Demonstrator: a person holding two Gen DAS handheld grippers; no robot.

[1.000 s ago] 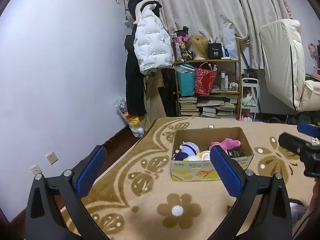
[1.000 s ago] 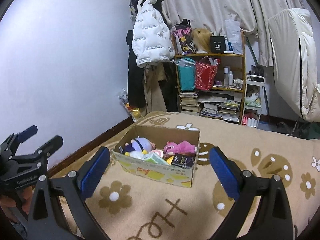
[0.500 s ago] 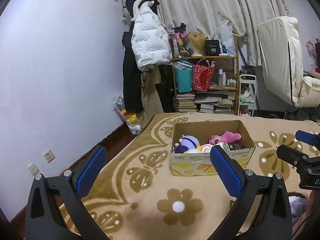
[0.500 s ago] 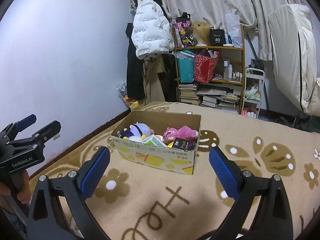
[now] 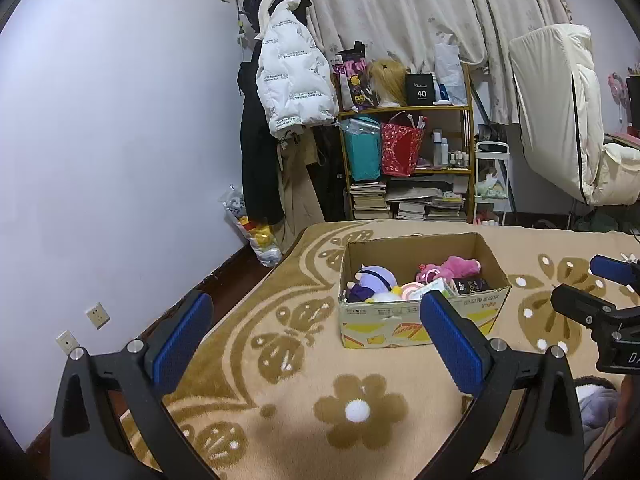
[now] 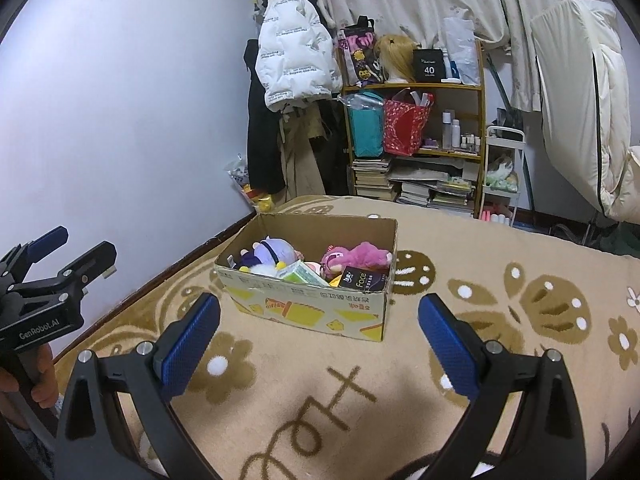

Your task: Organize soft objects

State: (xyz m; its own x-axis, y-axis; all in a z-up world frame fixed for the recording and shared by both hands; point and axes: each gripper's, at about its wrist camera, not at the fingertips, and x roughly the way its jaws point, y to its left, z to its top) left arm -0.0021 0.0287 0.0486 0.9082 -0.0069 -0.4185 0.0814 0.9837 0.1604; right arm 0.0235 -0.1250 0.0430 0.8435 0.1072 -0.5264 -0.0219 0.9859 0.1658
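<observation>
Both tools spread wide, nothing between the pads. Left tool (image 5: 316,336) hovering over the patterned blanket (image 5: 280,420); right tool (image 6: 320,336) likewise, over the same blanket.

Cardboard box (image 6: 316,312) resting on the blanket, open-topped, holding the soft things: a purple-and-white plush (image 6: 272,252) toward the left end, a pink plush (image 6: 356,258) toward the right end, plus a green tissue pack (image 6: 304,278) and a dark packet (image 6: 362,280) wedged toward the near wall.

Key relation: from the right tool, box dead ahead at 12 o'clock, long axis running roughly 10 to 4, near wall facing the pads. From the left tool, box off at about 1 o'clock, its right pad overlapping the near wall in view, though apart in depth. Probably the right hand better lined up for a straight reach in; pink plush nearer that side, purple plush nearer the left. Which hand truly closer: hard to tell.
</observation>
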